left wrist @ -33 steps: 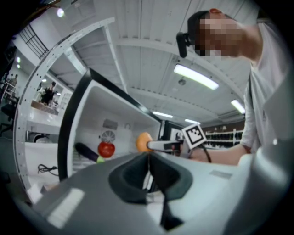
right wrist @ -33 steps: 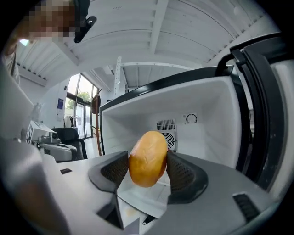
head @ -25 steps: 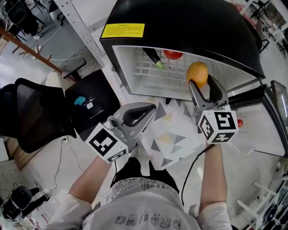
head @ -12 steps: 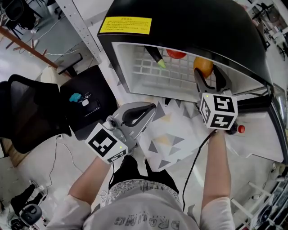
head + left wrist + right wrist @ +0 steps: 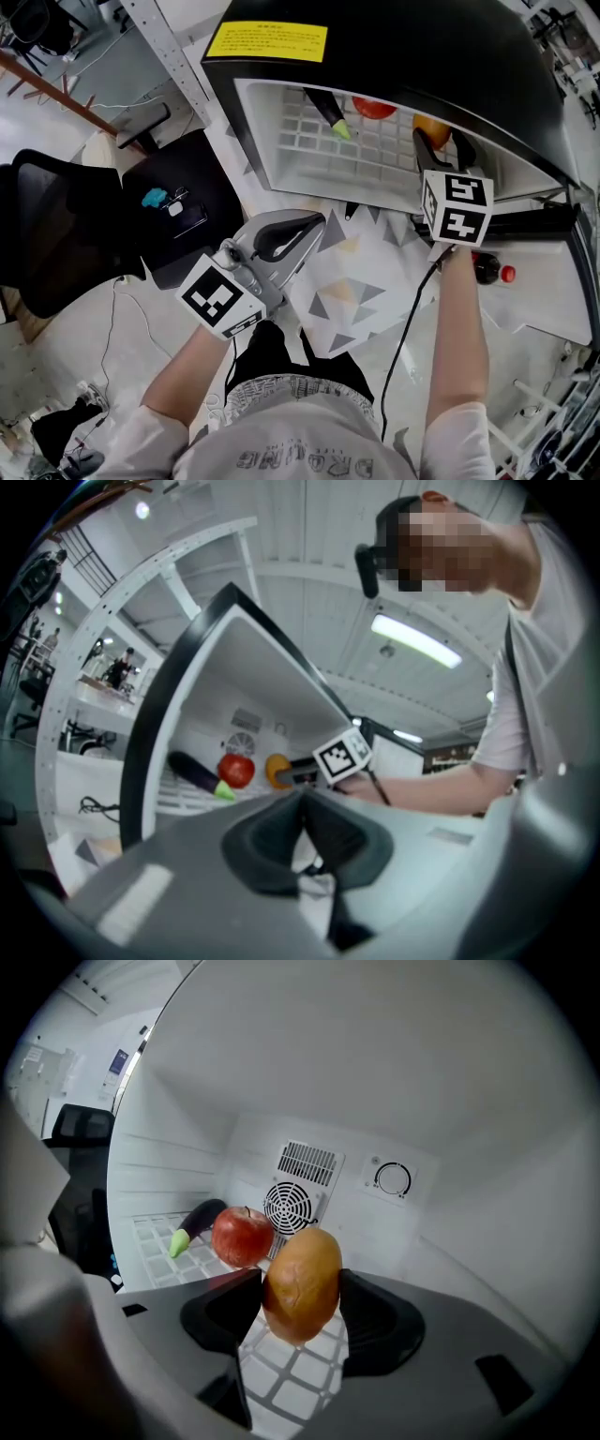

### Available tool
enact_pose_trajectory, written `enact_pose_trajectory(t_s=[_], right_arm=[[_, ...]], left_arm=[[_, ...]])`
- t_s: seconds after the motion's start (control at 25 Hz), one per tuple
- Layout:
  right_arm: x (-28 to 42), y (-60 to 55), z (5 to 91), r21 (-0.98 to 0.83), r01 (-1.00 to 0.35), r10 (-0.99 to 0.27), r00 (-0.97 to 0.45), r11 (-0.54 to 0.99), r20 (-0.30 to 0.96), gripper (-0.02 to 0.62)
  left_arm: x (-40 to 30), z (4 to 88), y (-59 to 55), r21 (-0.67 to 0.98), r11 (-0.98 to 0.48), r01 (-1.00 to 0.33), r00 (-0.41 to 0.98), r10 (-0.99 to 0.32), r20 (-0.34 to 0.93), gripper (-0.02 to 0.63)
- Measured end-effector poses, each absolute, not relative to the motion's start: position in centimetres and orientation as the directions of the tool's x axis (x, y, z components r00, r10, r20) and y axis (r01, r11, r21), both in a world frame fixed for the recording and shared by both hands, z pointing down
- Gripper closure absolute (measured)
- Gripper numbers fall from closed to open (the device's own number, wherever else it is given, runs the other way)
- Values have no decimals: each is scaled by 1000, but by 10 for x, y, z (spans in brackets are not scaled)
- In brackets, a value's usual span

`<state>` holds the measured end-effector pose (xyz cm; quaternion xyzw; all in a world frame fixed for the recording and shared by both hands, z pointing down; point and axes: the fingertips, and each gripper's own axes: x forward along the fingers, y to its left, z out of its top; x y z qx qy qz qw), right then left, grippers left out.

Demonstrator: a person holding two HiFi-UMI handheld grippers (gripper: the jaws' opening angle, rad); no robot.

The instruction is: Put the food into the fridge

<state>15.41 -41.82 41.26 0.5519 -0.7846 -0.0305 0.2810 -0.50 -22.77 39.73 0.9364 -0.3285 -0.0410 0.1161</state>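
Currently the right gripper (image 5: 439,141) is clamped on the orange fruit (image 5: 302,1283), one jaw on each side. It holds the fruit inside the fridge (image 5: 403,56), over the wire shelf (image 5: 319,150) and near the red apple (image 5: 242,1236) and the eggplant (image 5: 195,1224). A second ago the fruit was at the fridge mouth; it now sits deeper, partly under the black top. The left gripper (image 5: 316,223) is unchanged: jaws together, nothing between them, over the patterned mat (image 5: 361,281).
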Motion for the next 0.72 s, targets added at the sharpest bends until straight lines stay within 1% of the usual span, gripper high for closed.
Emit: enact_pose_trajectory(t_s=[0.4,0.72], right_arm=[[156,-439,413,380,-849,-896,-213,367,390,339],[156,-444,421,391,-845,-889,-191,365,416,339]], left_arm=[[-1,405,-230,243,-749,-617,775,-632,19,595],[2,405,-231,232,-747,-623,771,-636,23,595]])
